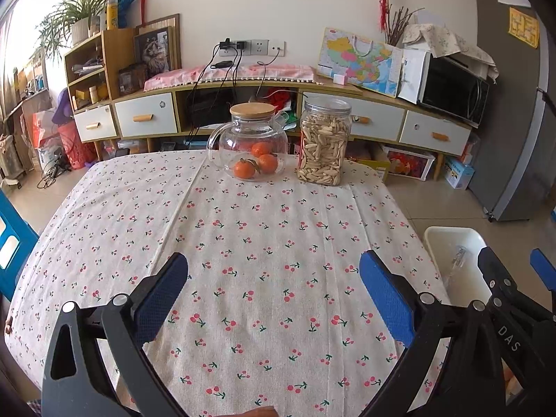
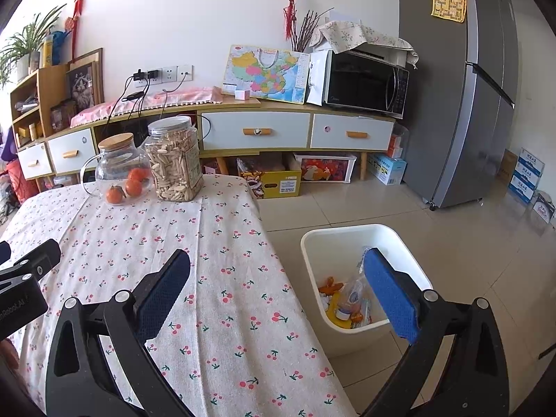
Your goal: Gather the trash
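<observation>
The left gripper (image 1: 274, 299), black-framed with blue textured pads, hovers level above the cherry-print cloth-covered table (image 1: 243, 229), pointing toward twelve o'clock. Its jaws are spread wide with only bare cloth between them. At about three o'clock in the left wrist view, part of the right gripper (image 1: 510, 271) shows over the table's edge.

The right gripper (image 2: 278, 295) sits at the table's right edge, also aimed toward twelve o'clock and slightly downward. Its jaws are spread wide and hold nothing: the left pad is over the cloth, the right pad is over the white rectangular plastic waste bin (image 2: 410, 243). The bin stands on the tiled floor just beside the table, at about four o'clock in the right wrist view. Inside it lies the collected trash (image 2: 344, 302): crumpled clear plastic wrapping, orange peel-like pieces and a yellow scrap. In the left wrist view the bin (image 1: 451, 236) shows at four o'clock, with a clear wrapper visible inside.

At the table's far end, around twelve o'clock, a clear glass teapot with a round wooden lid (image 1: 248, 139) stands with three oranges (image 1: 257, 163) seen through it. Just beside it, to the right, is a clear square plastic jar of pale seeds (image 1: 325, 142).

At nine o'clock in the right wrist view, the black body of the left gripper (image 2: 27, 278) is visible above the cloth.
</observation>
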`<state>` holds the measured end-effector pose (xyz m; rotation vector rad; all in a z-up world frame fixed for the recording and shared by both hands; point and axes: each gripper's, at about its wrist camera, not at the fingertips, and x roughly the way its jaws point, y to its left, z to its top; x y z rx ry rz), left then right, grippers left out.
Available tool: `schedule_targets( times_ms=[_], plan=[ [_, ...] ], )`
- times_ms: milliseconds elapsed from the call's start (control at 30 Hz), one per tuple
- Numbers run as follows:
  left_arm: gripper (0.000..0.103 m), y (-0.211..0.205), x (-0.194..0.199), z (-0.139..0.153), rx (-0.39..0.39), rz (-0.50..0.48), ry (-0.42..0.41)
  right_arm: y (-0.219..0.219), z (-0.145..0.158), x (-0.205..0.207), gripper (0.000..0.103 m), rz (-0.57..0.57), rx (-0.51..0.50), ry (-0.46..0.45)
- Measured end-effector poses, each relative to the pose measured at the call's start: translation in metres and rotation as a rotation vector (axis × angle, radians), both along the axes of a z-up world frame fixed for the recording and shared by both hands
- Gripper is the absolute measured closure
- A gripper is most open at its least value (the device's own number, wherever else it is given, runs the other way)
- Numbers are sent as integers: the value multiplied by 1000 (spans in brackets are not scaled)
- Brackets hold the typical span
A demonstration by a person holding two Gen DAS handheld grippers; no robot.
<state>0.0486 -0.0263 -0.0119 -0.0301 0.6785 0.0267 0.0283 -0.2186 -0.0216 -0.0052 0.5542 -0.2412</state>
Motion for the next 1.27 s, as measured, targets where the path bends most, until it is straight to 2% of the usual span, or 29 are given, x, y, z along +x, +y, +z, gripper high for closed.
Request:
schedule_targets(
  times_ms=[733,900,1267],
  plan=[
    [7,-1,3,-3,-2,-3,13,4,-5,2,7,14,0,19],
    [13,-5,0,-4,3,-23,-7,4,-6,3,7,14,5,22],
    [11,-3,2,-7,-21,-22,25,2,-6,3,7,11,9,20]
  ],
)
